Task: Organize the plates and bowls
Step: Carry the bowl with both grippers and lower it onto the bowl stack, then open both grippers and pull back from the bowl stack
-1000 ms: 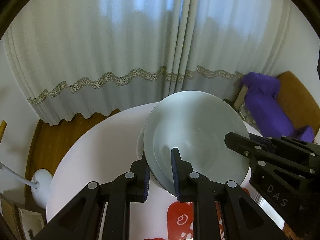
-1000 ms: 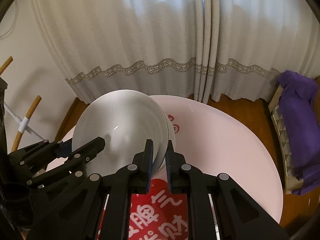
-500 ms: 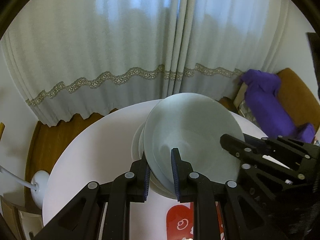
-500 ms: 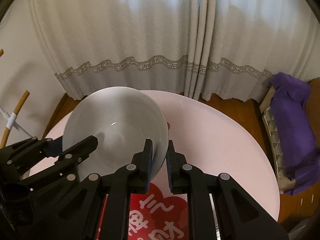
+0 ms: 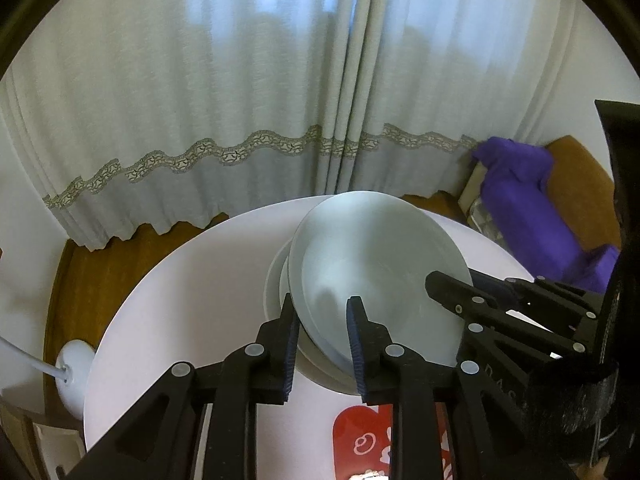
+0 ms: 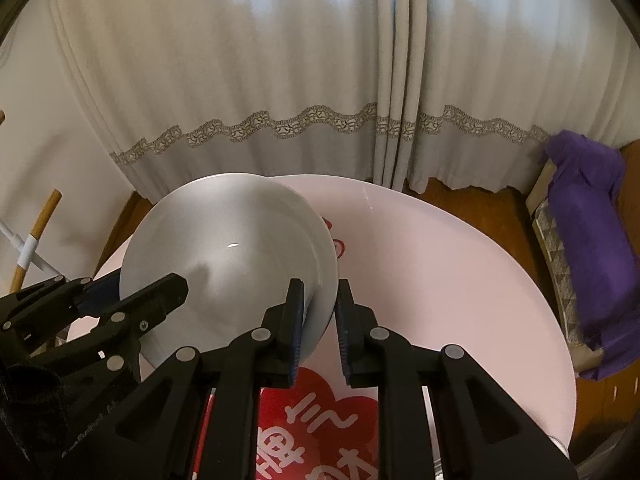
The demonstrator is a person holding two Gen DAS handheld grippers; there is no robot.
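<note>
A white bowl rests tilted on a stack of white dishes on the round white table. My left gripper straddles its near-left rim, and its jaws are opening with the rim between them. From the right, my right gripper reaches to the opposite rim. In the right wrist view the same bowl sits left of centre. There my right gripper straddles the rim with its jaws opening, and a slim gap shows at the right pad. My left gripper enters from the left.
A red printed mat lies on the table near the front. Grey curtains hang behind. A purple cloth drapes over a seat at the right. A white lamp base and wooden sticks stand at the left.
Both pairs of jaws have parted slightly around the bowl's rim. The bowl has sunk a little towards the stack under it. Neither hand has shifted much.
</note>
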